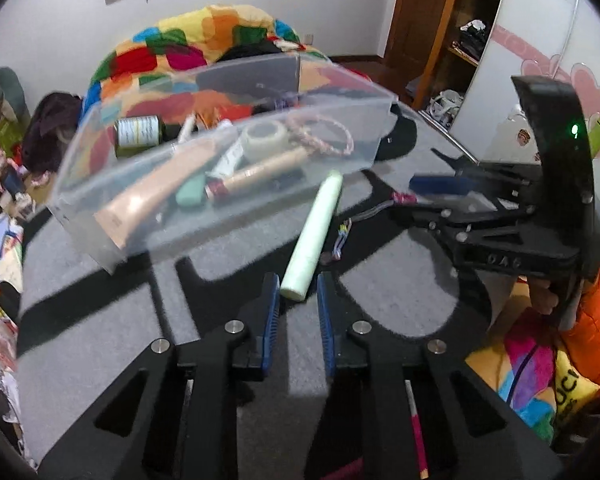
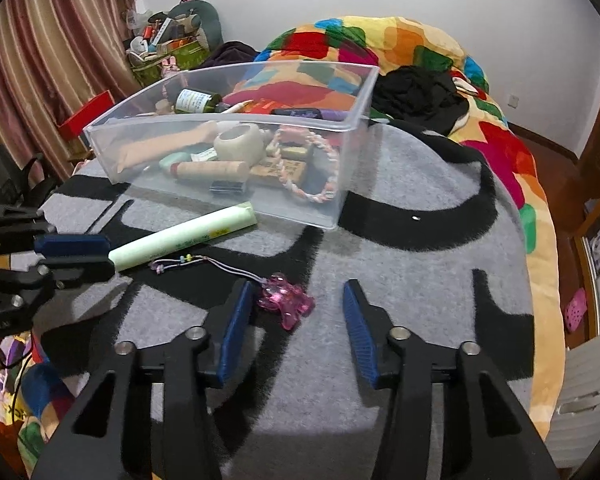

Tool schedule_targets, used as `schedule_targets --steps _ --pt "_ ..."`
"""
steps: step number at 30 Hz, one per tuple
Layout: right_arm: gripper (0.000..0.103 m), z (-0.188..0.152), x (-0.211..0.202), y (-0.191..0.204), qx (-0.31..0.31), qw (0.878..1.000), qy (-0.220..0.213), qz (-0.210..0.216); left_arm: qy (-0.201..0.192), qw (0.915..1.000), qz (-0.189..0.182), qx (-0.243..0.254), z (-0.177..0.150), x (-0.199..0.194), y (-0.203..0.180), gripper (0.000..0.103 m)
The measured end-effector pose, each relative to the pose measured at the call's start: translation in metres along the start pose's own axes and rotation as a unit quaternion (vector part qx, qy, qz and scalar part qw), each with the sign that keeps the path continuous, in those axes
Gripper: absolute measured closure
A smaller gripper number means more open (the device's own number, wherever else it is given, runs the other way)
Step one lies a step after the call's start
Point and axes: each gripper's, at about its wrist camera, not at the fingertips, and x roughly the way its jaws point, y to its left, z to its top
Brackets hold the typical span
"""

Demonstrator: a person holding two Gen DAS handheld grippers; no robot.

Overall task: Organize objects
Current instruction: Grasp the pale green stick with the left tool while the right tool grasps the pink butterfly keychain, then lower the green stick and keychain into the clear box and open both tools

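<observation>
Nearest to me, the right gripper [image 2: 296, 330] hangs low over the grey and black blanket [image 2: 412, 280], its blue-padded fingers [image 2: 236, 332] standing well apart and closed on nothing. A pink translucent charm [image 2: 286, 302] lies on the blanket between them, just beside the left finger, though I cannot tell whether that pad touches it; its thin beaded cord [image 2: 196, 262] trails away to the left. Just past the cord lies a pale green tube [image 2: 184, 236], stretched from near left to far right, its far end resting close against the front wall of a clear plastic bin [image 2: 220, 124]. The left gripper [image 1: 298, 308] sits at the tube's near end, with its blue pads [image 1: 272, 312] narrowly apart on either side of that end; in the right wrist view the tube's end meets the fingertips, but I cannot tell whether the pads actually press on it. Farther on, the bin stands on the blanket and holds a beige tube [image 2: 164, 146], a roll of tape [image 2: 240, 142], a cardboard cylinder [image 2: 212, 170], a pink and white rope ring [image 2: 312, 168], a dark green bottle [image 2: 198, 101] with a white label and other small items. Behind the bin a quilt of bright coloured patches [image 2: 380, 40] is heaped, with dark clothing [image 2: 420, 96] lying on it to the right, and a white wall [image 2: 480, 4] beyond.
</observation>
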Motion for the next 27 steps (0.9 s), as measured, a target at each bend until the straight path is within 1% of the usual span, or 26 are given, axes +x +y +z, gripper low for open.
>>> schedule_targets --steps 2,5,9,12,14,19,20,21,27 --pt "0.078 0.000 0.000 0.002 -0.003 1.000 -0.001 0.007 -0.003 1.0000 0.005 0.001 0.006 0.001 0.000 0.078" --pt "0.078 -0.002 -0.002 0.006 -0.007 1.000 -0.004 -0.004 0.001 0.9999 0.011 0.006 0.016 0.011 -0.001 0.076" --pt "0.078 -0.006 -0.009 0.002 0.004 1.000 -0.008 -0.013 0.019 0.9998 0.003 0.010 0.030 0.035 -0.002 0.076" --pt "0.078 -0.011 -0.017 -0.006 0.017 1.000 -0.012 -0.016 0.030 0.9994 0.000 0.015 0.033 0.049 -0.006 0.076" --pt "0.078 -0.014 -0.025 -0.012 0.028 0.999 -0.018 -0.016 0.025 0.9996 -0.001 0.015 0.033 0.053 -0.008 0.076" --pt "0.078 -0.013 -0.040 -0.016 0.040 0.998 -0.036 -0.019 0.013 0.9998 0.003 0.013 0.026 0.049 -0.009 0.083" --pt "0.078 -0.011 -0.044 -0.017 0.042 0.998 -0.042 -0.019 0.011 0.9998 0.006 0.014 0.024 0.047 -0.011 0.087" --pt "0.078 -0.010 -0.046 -0.017 0.043 0.998 -0.046 -0.018 0.010 0.9998 0.008 0.014 0.021 0.044 -0.011 0.088" --pt "0.078 -0.001 -0.058 -0.011 0.040 0.997 -0.064 -0.012 -0.012 0.9998 0.009 -0.016 0.009 0.021 -0.005 0.088"
